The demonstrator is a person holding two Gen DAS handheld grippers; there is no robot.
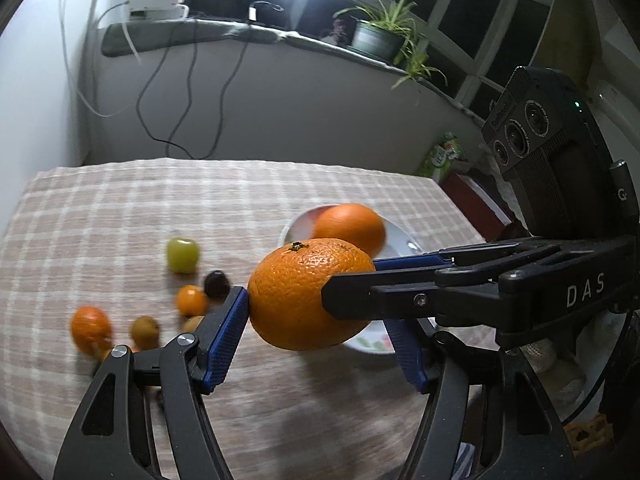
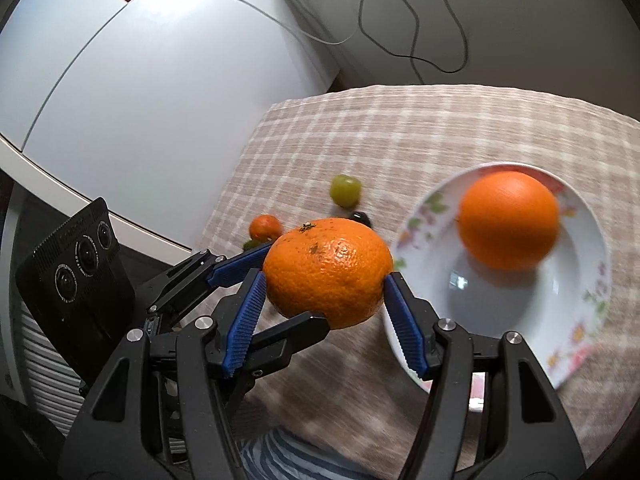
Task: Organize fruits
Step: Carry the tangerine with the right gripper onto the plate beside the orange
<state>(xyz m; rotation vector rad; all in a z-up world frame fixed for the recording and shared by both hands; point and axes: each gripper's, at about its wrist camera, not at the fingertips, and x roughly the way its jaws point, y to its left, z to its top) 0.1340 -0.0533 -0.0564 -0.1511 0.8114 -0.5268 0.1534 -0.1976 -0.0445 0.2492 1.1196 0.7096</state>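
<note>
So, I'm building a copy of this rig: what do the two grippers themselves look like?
Both match: black plastic linkage frames with silver pivot bolts, ending in two fingers faced with blue ribbed pads. The right gripper carries white "DAS" lettering and a black box camera with three round lenses and a small green light. The left gripper bears the same three-lens box.

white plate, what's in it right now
One smooth orange sits in the plate, toward its far side. The rest of the bowl looks bare, but the right gripper and the held orange cover its near-left rim.
</note>
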